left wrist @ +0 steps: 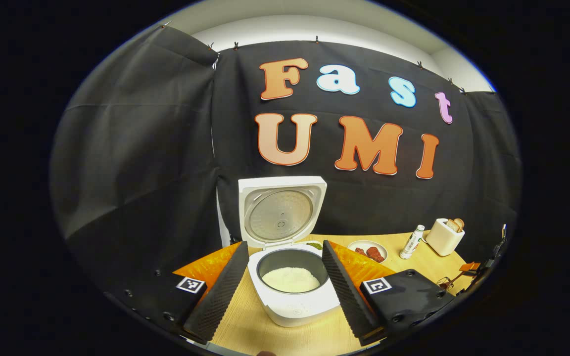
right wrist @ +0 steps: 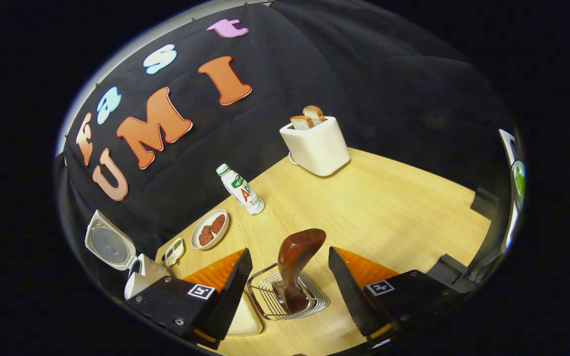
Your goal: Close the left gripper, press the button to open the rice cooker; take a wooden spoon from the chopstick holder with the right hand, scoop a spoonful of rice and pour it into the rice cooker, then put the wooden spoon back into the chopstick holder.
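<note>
One white rice cooker (left wrist: 292,291) stands on the pale wooden table (left wrist: 245,326) with its lid (left wrist: 281,211) swung fully upright, the round metal inner plate facing forward. Its dark inner pot holds one low mound of white rice (left wrist: 291,278). The left gripper (left wrist: 281,291) hangs just in front of the cooker with its two fingers spread wide on either side of the pot, touching nothing.

The right gripper (right wrist: 287,289) is likewise spread wide, and between its fingers sits one wire chopstick holder (right wrist: 285,296) with a single dark brown wooden spoon (right wrist: 297,267) standing in it, bowl end up and leaning a little. Neither finger touches the spoon.

Farther back on the table, in the right gripper view: one white toaster (right wrist: 317,146) with two slices of toast (right wrist: 307,117) poking out of it, one small white plastic bottle with a green cap (right wrist: 241,190), one white oval plate (right wrist: 210,228) carrying two reddish-brown pieces of food, and one smaller dish (right wrist: 174,251) beside it whose contents are too small to make out.
</note>
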Action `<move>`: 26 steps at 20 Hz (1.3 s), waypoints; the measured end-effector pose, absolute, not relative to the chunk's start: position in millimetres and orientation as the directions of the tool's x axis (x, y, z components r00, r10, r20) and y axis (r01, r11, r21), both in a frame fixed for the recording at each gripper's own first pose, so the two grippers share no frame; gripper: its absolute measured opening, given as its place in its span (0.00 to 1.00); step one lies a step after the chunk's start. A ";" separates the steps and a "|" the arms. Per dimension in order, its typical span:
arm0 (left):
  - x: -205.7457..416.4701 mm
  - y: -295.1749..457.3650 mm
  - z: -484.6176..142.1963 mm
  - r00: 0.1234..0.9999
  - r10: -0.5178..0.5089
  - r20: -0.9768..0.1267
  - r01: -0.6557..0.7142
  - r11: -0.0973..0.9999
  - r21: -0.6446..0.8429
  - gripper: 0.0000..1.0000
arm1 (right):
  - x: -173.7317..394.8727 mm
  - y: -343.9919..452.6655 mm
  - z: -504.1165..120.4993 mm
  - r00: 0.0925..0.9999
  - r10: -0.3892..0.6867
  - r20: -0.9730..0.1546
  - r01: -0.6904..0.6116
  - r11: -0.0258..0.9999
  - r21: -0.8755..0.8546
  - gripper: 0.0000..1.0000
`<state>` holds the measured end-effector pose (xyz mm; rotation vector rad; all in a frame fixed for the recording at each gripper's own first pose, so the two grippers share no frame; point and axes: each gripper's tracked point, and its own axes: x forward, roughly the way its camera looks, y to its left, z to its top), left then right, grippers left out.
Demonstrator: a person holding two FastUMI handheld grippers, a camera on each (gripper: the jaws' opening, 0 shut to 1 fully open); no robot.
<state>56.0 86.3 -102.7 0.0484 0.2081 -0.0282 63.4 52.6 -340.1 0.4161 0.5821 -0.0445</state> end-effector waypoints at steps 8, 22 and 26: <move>86.1 66.5 -63.6 0.990 -0.026 -0.139 0.030 0.999 0.028 1.00 | 48.0 14.5 -275.1 0.867 -0.081 -0.492 0.141 0.986 0.086 0.95; 207.5 48.3 48.7 0.997 0.015 -0.078 -0.012 0.999 0.029 1.00 | 19.7 17.5 -146.7 0.962 -0.031 -0.273 0.017 0.998 -0.053 0.95; 259.1 45.8 69.5 0.996 0.034 -0.084 -0.028 0.998 0.061 1.00 | 11.6 17.5 -131.4 0.973 -0.001 -0.230 -0.013 0.998 -0.058 0.95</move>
